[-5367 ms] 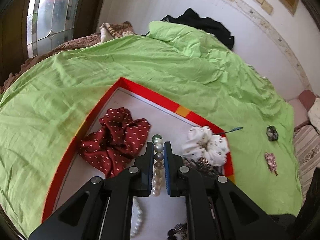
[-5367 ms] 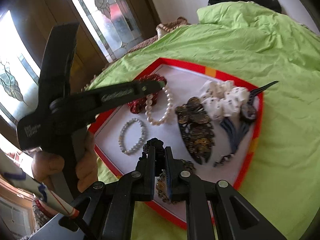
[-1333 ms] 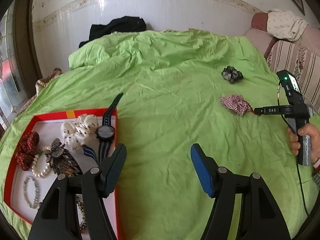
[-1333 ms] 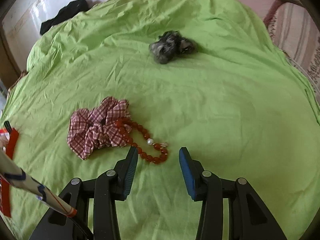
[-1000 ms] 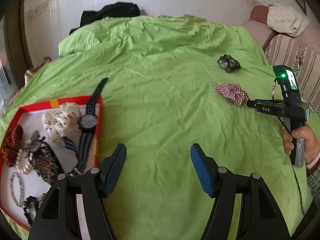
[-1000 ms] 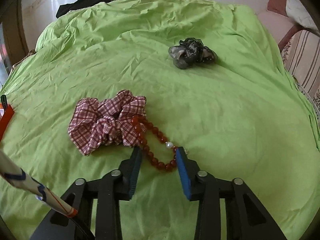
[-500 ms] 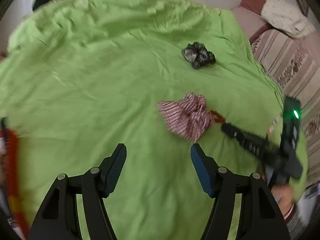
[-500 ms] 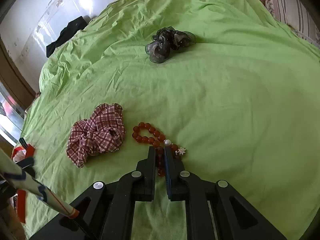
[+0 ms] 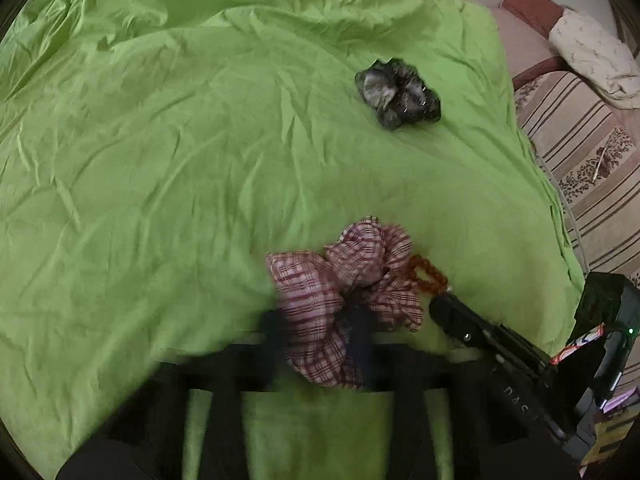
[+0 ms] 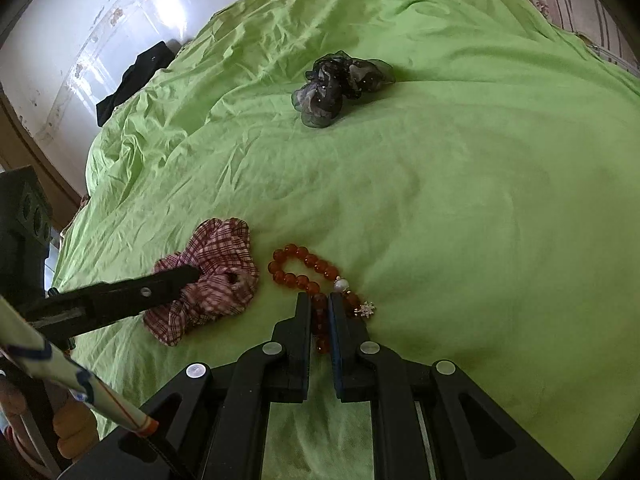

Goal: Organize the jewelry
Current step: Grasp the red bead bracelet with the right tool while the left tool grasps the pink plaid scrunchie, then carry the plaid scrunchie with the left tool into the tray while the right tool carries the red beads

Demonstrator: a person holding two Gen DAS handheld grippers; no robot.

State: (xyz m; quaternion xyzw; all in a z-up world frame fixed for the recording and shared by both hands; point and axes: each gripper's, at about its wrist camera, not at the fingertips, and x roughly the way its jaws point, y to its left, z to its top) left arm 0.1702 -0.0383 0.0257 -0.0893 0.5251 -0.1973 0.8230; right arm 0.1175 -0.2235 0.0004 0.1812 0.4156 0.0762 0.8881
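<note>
Blurred with motion, the left gripper (image 9: 320,344) now straddles the red-and-white plaid fabric scrunchie (image 9: 344,304) on the green bedsheet (image 9: 160,160), where half a second ago its fingers hung spread above bare cloth; whether it has clamped I cannot tell. From the right wrist, the right gripper (image 10: 319,312) stays pinched shut on the red beaded bracelet (image 10: 308,276), beside the scrunchie. Both pickups look underway. A dark sheer scrunchie (image 10: 340,84) waits beyond; no tray shows.

Daylight floods my feeds; glare whitens the wall (image 10: 120,28) in the right wrist view. Motion blur smears the left gripper (image 9: 320,340) and plaid scrunchie (image 9: 344,300). Fisheye edges curve dark.
</note>
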